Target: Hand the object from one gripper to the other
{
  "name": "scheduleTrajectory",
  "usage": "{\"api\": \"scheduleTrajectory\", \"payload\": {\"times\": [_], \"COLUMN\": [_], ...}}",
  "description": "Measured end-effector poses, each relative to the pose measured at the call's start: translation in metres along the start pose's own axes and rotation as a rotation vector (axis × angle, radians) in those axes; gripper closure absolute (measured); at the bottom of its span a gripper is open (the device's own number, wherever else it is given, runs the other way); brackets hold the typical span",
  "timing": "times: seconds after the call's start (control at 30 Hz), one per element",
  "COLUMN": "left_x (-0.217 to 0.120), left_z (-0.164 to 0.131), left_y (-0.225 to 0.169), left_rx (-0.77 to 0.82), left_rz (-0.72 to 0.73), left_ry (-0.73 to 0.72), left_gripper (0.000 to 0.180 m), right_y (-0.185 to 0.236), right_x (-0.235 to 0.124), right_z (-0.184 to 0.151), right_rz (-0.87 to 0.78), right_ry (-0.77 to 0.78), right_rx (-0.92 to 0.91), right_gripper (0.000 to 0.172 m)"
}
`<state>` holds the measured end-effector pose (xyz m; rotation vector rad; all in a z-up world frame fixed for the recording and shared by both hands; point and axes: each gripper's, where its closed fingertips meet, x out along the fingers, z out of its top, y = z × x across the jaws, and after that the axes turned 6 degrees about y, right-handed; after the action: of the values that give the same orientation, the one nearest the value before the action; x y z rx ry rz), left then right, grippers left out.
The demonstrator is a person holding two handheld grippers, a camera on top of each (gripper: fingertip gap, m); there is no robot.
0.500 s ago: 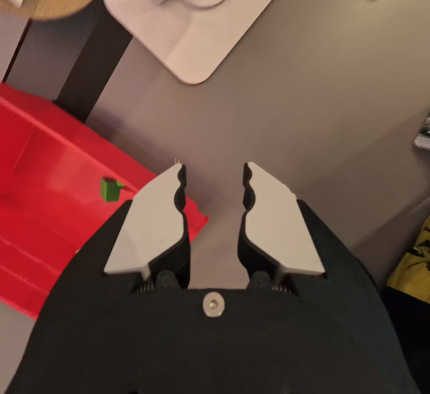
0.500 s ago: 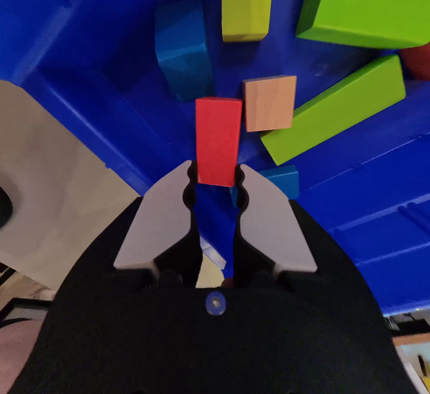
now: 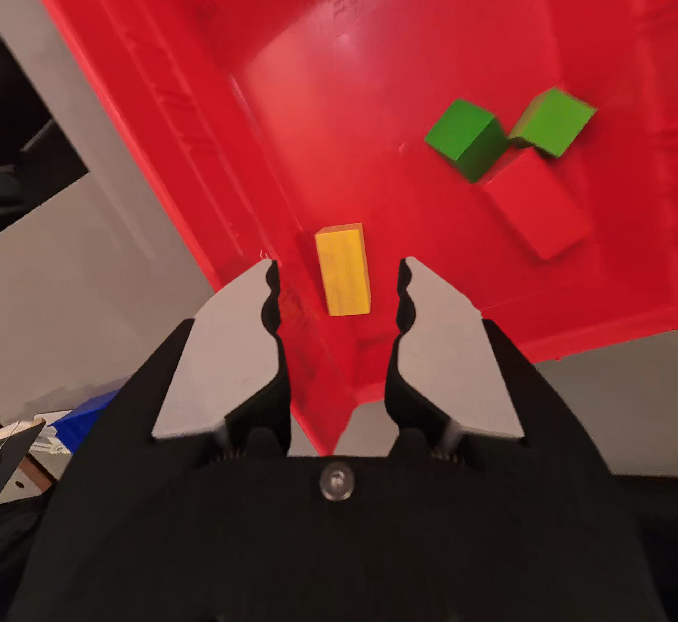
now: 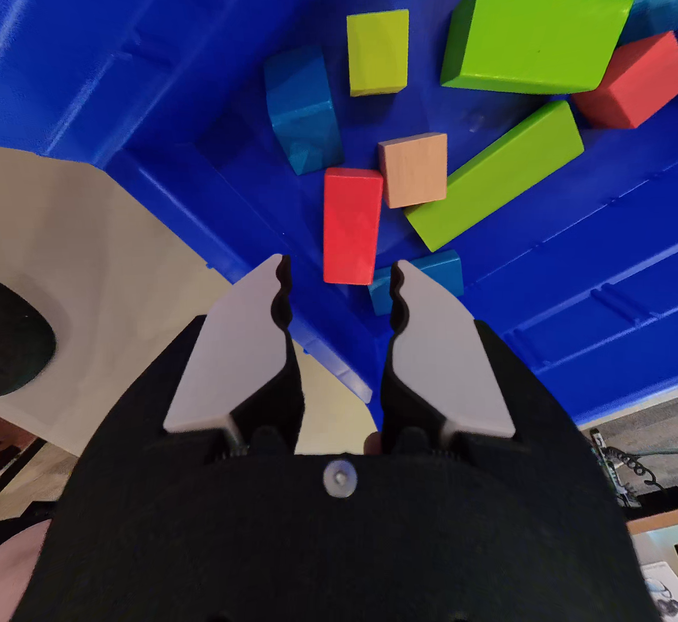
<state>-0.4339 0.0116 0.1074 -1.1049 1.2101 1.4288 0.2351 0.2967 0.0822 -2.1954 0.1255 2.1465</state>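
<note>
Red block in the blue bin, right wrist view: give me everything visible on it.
The red block is a plain rectangular block, matte painted, wood by the look. It lies flat on the blue bin floor, long axis pointing away from the right gripper, whose open fingers are clear of it. Its far right corner meets a tan block; its near right corner overlaps a blue block.

- Your yellow rectangular wooden block (image 3: 344,272) lies flat inside the red plastic bin (image 3: 367,90).
- Your red rectangular wooden block (image 4: 351,226) lies flat inside the blue plastic bin (image 4: 183,54).
</note>
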Motion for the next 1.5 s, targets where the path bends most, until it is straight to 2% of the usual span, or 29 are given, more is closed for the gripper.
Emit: {"api": "scheduleTrajectory", "payload": {"times": [0.1, 0.2, 0.33, 0.53, 0.6, 0.63, 0.67, 0.73, 0.83, 0.93, 1.0, 1.07, 1.17, 1.27, 1.37, 1.5], "left_x": [0.024, 0.031, 0.038, 0.057, 0.058, 0.057, 0.054, 0.048, 0.053, 0.057, 0.060, 0.061, 0.045, 0.009, -0.028, -0.069], "left_z": [-0.007, -0.021, -0.041, -0.040, -0.039, -0.037, -0.034, -0.028, -0.039, -0.038, -0.039, -0.037, -0.032, -0.026, -0.015, 0.000], "left_y": [0.006, -0.005, -0.018, -0.012, -0.012, -0.015, -0.022, -0.044, -0.039, -0.047, -0.049, -0.048, -0.040, -0.041, -0.063, -0.104], "left_rx": [0.164, 0.276, 0.159, -0.002, 0.038, 0.091, 0.114, 0.114, 0.081, 0.018, 0.028, 0.053, 0.101, 0.200, 0.284, 0.387], "left_rz": [0.019, 0.019, 0.004, 0.054, 0.082, 0.089, 0.068, -0.037, 0.011, -0.068, -0.077, -0.051, 0.078, 0.248, 0.319, 0.359], "left_ry": [0.083, 0.207, 0.303, 0.269, 0.272, 0.258, 0.229, 0.159, 0.226, 0.221, 0.238, 0.217, 0.166, 0.136, 0.078, -0.005], "left_gripper": [0.115, 0.124, 0.116, 0.116, 0.119, 0.126, 0.137, 0.143, 0.112, 0.120, 0.145, 0.145, 0.145, 0.145, 0.145, 0.145], "right_y": [0.004, 0.007, 0.012, 0.016, 0.016, 0.016, 0.016, 0.014, 0.015, 0.016, 0.018, 0.018, 0.020, 0.034, 0.068, 0.141], "right_x": [-0.004, -0.007, -0.011, -0.012, -0.013, -0.013, -0.014, -0.015, -0.017, -0.017, -0.019, -0.025, -0.045, -0.077, -0.114, -0.163], "right_z": [0.005, 0.006, 0.010, 0.015, 0.015, 0.015, 0.015, 0.015, 0.017, 0.020, 0.021, 0.023, 0.029, 0.049, 0.088, 0.153], "right_rz": [-0.002, -0.015, -0.023, -0.032, -0.034, -0.035, -0.038, -0.043, -0.046, -0.051, -0.057, -0.071, -0.129, -0.178, -0.199, -0.078], "right_ry": [-0.020, -0.026, -0.053, -0.077, -0.080, -0.083, -0.084, -0.089, -0.097, -0.099, -0.104, -0.124, -0.183, -0.310, -0.501, -0.843], "right_rx": [-0.014, -0.021, -0.025, -0.031, -0.035, -0.034, -0.034, -0.032, -0.033, -0.039, -0.043, -0.045, -0.055, -0.107, -0.241, -0.433], "right_gripper": [0.123, 0.123, 0.126, 0.127, 0.128, 0.128, 0.128, 0.129, 0.129, 0.129, 0.130, 0.131, 0.132, 0.132, 0.131, 0.130]}}
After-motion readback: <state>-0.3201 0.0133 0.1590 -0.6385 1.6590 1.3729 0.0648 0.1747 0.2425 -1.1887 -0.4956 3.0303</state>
